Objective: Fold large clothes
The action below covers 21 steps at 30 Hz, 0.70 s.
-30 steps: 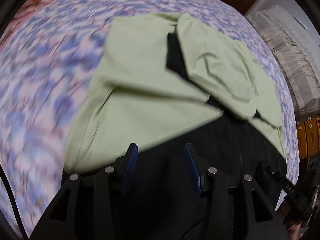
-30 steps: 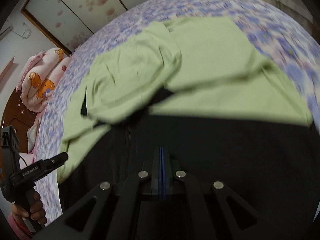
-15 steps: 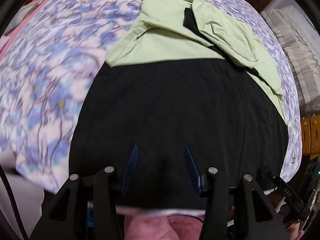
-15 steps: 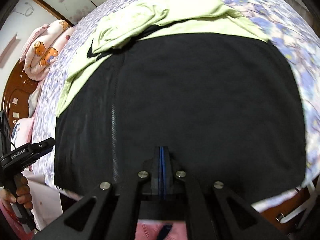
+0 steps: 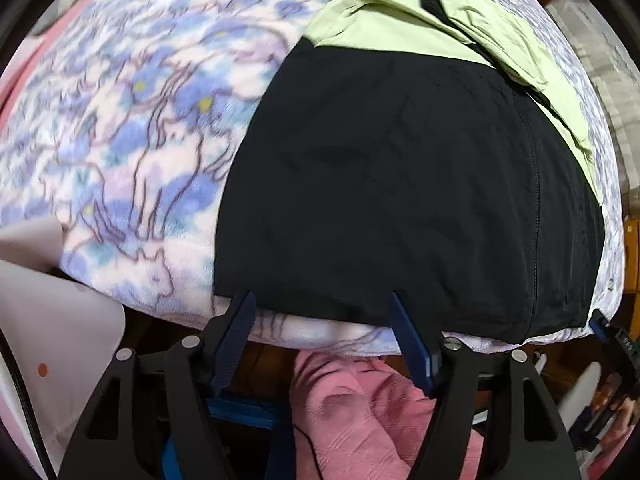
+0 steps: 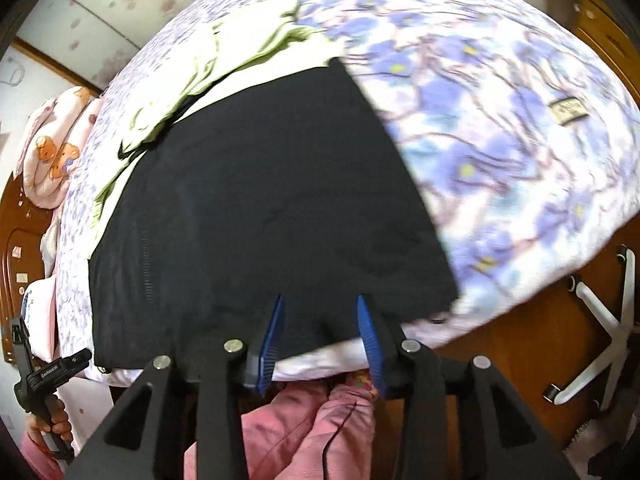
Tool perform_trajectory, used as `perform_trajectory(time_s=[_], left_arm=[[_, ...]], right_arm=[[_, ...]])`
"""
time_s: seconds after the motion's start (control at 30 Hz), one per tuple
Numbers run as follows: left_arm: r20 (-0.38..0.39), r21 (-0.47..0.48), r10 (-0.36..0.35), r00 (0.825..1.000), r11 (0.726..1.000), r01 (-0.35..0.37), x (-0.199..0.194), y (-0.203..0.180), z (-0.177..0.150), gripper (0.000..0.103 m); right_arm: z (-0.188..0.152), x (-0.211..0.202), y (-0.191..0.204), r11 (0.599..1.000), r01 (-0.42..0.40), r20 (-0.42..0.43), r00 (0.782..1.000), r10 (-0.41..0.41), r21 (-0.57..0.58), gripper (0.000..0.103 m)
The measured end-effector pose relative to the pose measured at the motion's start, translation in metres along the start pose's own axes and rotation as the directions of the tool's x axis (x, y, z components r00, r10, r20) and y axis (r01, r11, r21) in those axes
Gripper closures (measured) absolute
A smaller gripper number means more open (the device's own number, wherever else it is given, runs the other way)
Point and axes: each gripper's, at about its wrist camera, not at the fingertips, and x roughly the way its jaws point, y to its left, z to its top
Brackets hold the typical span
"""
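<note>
Left gripper [image 5: 324, 338] and right gripper [image 6: 320, 336] opening, empty, over black-and-green jacket [image 5: 400, 200] hem at bed [image 5: 140, 140] edge; hem could slide off if snagged.

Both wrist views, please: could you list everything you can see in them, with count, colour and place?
Jacket: one, black lower part with light green upper part, spread on the bed, hem at the near edge.
Blanket: one, white with purple-blue flowers, covering the bed under the jacket.
Bear-print quilt: one, pink, bundled at the far left of the bed.
Swivel chair base: one, white, on the wooden floor at right.
Pink trousers: the person's, below the bed edge.
Left gripper: black with blue pads, jaws opening, nothing pinched, at the hem.
Right gripper: same colours, jaws opening, hem between the pads but not pinched.
</note>
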Motion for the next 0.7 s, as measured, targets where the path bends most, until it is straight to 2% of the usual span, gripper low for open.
perform_trajectory(time_s=[0.03, 0.1, 0.27, 0.43, 0.57, 0.7], left_arm=[[-0.009, -0.012, -0.014, 1.0, 1.0, 0.014, 0.003, 0.007, -0.001, 0.032], [-0.033, -0.018, -0.038, 0.999, 0.999, 0.037, 0.008, 0.015, -0.001, 0.019], [-0.104, -0.031, -0.121, 0.987, 0.992, 0.119, 0.023, 0.03, -0.001, 0.009], [-0.138, -0.046, -0.197, 0.971, 0.98, 0.193, 0.032, 0.045, 0.011, 0.003], [-0.141, -0.071, -0.239, 0.961, 0.97, 0.231, 0.038, 0.059, 0.02, 0.002], [-0.146, -0.074, -0.266, 0.953, 0.963, 0.257, 0.048, 0.071, 0.035, 0.002]], right_arm=[[0.0, 0.001, -0.007, 1.0, 0.003, -0.001, 1.0, -0.003, 0.018, 0.06], [-0.001, 0.002, -0.017, 0.999, 0.015, -0.007, 1.0, -0.014, 0.051, 0.053], [-0.003, 0.009, -0.038, 0.991, 0.031, -0.024, 0.999, -0.028, 0.127, 0.043], [0.005, 0.024, -0.044, 0.99, 0.045, -0.048, 0.998, -0.039, 0.132, 0.042], [0.012, 0.039, -0.045, 0.99, 0.017, -0.066, 0.998, -0.007, 0.14, 0.041], [0.016, 0.049, -0.051, 0.975, 0.002, -0.08, 0.997, 0.016, 0.221, 0.039]])
